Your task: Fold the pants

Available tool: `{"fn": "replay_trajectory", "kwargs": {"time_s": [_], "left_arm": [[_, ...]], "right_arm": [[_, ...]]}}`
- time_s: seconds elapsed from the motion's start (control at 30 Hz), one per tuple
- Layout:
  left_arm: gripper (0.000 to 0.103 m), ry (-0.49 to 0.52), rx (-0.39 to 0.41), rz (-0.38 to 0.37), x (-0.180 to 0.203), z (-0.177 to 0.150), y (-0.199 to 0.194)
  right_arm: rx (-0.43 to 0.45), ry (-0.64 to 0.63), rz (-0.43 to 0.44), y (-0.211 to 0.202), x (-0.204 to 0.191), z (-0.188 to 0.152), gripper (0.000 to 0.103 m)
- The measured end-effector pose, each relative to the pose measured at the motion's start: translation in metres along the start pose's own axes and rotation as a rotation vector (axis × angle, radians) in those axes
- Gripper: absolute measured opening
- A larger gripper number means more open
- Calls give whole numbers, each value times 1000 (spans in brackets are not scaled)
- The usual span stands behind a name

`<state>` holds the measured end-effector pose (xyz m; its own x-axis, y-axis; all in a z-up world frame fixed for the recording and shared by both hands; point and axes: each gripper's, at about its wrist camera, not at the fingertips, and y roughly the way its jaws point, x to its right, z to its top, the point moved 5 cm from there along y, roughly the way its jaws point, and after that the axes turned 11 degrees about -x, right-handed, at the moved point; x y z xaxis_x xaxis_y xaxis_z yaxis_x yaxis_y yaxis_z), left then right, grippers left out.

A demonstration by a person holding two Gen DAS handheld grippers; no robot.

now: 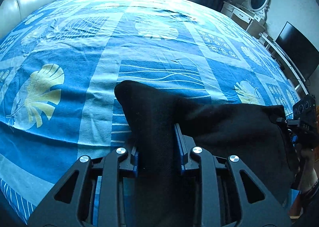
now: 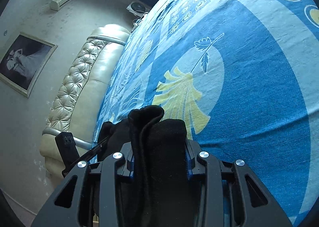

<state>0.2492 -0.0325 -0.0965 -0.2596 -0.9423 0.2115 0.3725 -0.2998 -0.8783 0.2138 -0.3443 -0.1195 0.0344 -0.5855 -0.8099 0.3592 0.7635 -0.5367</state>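
Both grippers, left gripper (image 1: 158,137) and right gripper (image 2: 159,139), are clamping the black pants (image 1: 219,123) above the bed (image 1: 139,47); keeping that edge taut and level should help.

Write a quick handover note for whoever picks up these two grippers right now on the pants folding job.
Left gripper: jaws shut on a bunched edge of the black pants.
Right gripper: jaws shut on another bunch of the same pants.
The pants hang between the two grippers, over the near edge of the bed's blue patterned sheet.
Done: both ends gripped.
Left: spread the pants flat on the sheet, then fold. No fold shows yet.
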Motion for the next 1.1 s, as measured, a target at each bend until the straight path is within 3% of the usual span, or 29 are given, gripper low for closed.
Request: {"fn": "replay_trajectory", "kwargs": {"time_s": [0.63,0.7,0.83,1.1], "left_arm": [[32,-7,1,-23,-5,1,1],[36,-5,5,-22,-4,0,0],[61,-28,33,15,-9,-4,-7],[68,-53,38,-5,-12,-14,-14]], "right_arm": [[15,0,29,2,4,2,35],[19,0,35,2,4,2,35],[23,-2,50,1,6,3,37],[28,-6,67,1,6,4,39]]}}
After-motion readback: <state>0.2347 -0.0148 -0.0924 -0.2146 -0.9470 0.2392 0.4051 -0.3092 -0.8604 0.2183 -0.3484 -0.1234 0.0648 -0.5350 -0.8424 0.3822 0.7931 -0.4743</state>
